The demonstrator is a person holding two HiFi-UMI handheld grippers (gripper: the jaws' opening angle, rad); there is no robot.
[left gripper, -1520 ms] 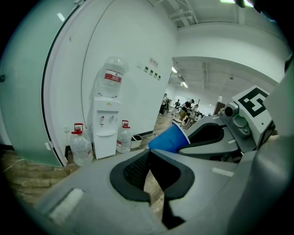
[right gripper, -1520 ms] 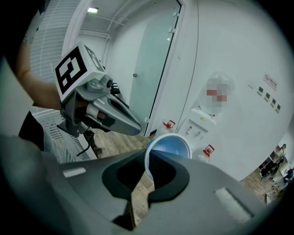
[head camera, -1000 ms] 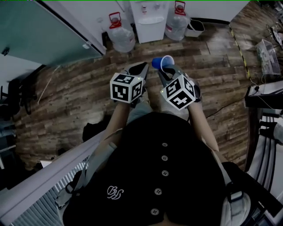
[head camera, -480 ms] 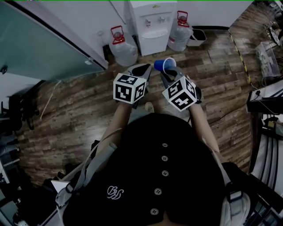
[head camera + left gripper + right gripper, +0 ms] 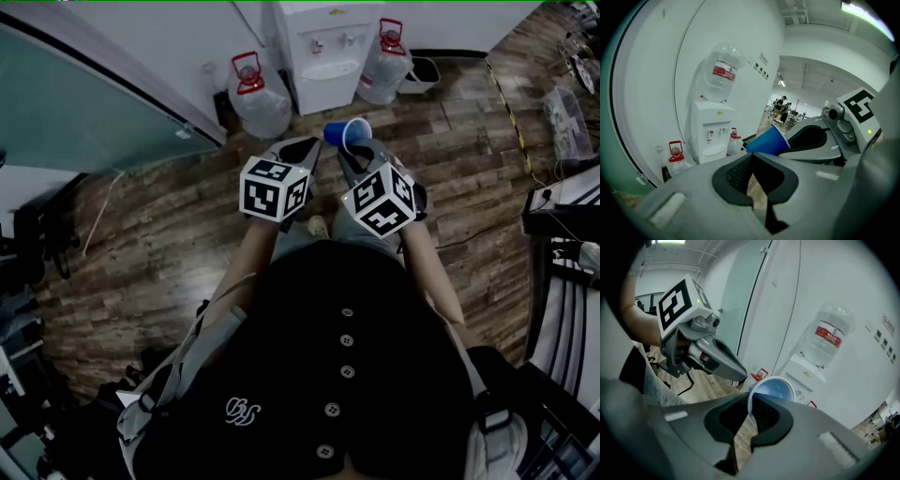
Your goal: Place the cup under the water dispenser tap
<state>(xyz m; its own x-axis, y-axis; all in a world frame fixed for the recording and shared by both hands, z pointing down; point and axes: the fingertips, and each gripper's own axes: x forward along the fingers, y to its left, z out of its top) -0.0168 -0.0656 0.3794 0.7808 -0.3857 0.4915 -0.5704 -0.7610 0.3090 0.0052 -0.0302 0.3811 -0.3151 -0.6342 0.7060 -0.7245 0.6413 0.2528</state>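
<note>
Your right gripper (image 5: 751,404) is clenched on the blue cup (image 5: 773,389). Its pads pinch one side of the rim wall, so the cup juts out just beyond the jaw tips. The cup lies tilted, with its open mouth turned back toward that gripper's camera. A rim pinch like this probably leaves the base free, which should help when you set the cup down.

Your left gripper (image 5: 752,157) has its jaws closed together on nothing. It rides just to the left of the right gripper, its tip near the cup and, as far as the head view shows, not touching it. It looks like a spare hand for this job, kept close but out of the cup's way.

The water dispenser (image 5: 323,47) stands straight ahead of both grippers, well apart from them across the wooden floor (image 5: 169,206). It is backed against the white wall, with a spare water bottle (image 5: 258,98) on either side. Its taps (image 5: 715,133) face you.

So the cup is in the carry stage, well short of the taps. You will likely need to bring it upright before it goes beneath a tap.
</note>
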